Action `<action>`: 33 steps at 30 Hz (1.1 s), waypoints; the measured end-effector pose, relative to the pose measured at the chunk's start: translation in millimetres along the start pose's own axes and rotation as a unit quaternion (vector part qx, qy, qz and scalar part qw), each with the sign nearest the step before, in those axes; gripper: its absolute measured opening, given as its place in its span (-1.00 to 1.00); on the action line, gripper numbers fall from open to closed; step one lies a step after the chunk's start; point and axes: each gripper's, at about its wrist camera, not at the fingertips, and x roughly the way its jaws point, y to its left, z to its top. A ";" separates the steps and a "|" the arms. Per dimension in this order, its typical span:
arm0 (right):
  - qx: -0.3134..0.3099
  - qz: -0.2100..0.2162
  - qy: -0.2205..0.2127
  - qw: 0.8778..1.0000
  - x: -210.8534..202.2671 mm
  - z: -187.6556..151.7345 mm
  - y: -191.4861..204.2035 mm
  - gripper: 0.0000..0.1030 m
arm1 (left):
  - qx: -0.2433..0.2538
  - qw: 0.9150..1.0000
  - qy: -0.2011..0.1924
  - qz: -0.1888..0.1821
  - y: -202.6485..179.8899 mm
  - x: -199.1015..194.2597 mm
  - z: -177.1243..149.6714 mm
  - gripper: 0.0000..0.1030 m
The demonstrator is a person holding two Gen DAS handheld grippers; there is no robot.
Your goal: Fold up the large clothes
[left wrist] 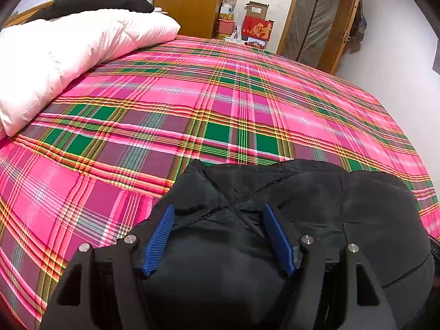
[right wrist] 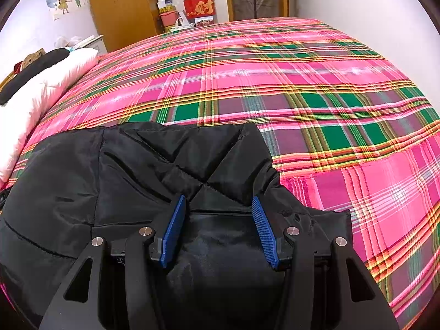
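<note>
1. Blue ribbed pads line my left fingers [left wrist: 218, 238], which clamp a thick bunched fold of the black jacket [left wrist: 316, 206]; the padding bulges between them.
2. My right fingers [right wrist: 218, 231] likewise grip a puffy fold of the same jacket [right wrist: 96, 178], pads pressed into its sides.
3. The quilted jacket lies bunched on the near edge of the bed, stitched seams crossing just ahead of both grips.
4. Under it spreads a pink and green plaid sheet [left wrist: 220, 96].
5. A pale pink duvet [left wrist: 68, 52] lies rolled along the left side of the bed.
6. Beyond stand a wooden wardrobe [left wrist: 189, 0] and a red box [left wrist: 257, 30].
</note>
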 end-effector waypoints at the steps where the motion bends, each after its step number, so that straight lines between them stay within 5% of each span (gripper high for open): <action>1: 0.000 -0.001 0.001 1.000 -2.1 0.8 0.6 -0.02 | 0.003 1.000 0.004 0.005 -1.3 -0.9 1.9 0.35; 6: -0.007 -0.016 0.008 1.000 -26.6 10.8 10.0 -0.02 | 0.027 0.999 0.003 0.035 -14.6 -19.5 12.4 0.34; 13: -0.022 0.047 -0.059 0.997 -89.8 22.2 61.1 -0.02 | 0.042 0.996 -0.044 -0.059 -53.2 -72.5 20.9 0.34; 20: -0.072 0.073 0.008 0.995 -22.6 17.8 106.6 -0.02 | 0.110 0.991 0.017 -0.073 -87.3 -31.9 -1.9 0.35; 33: -0.065 0.064 0.004 0.996 6.5 13.9 100.5 -0.02 | 0.127 0.990 -0.008 -0.057 -94.9 -12.1 -11.3 0.36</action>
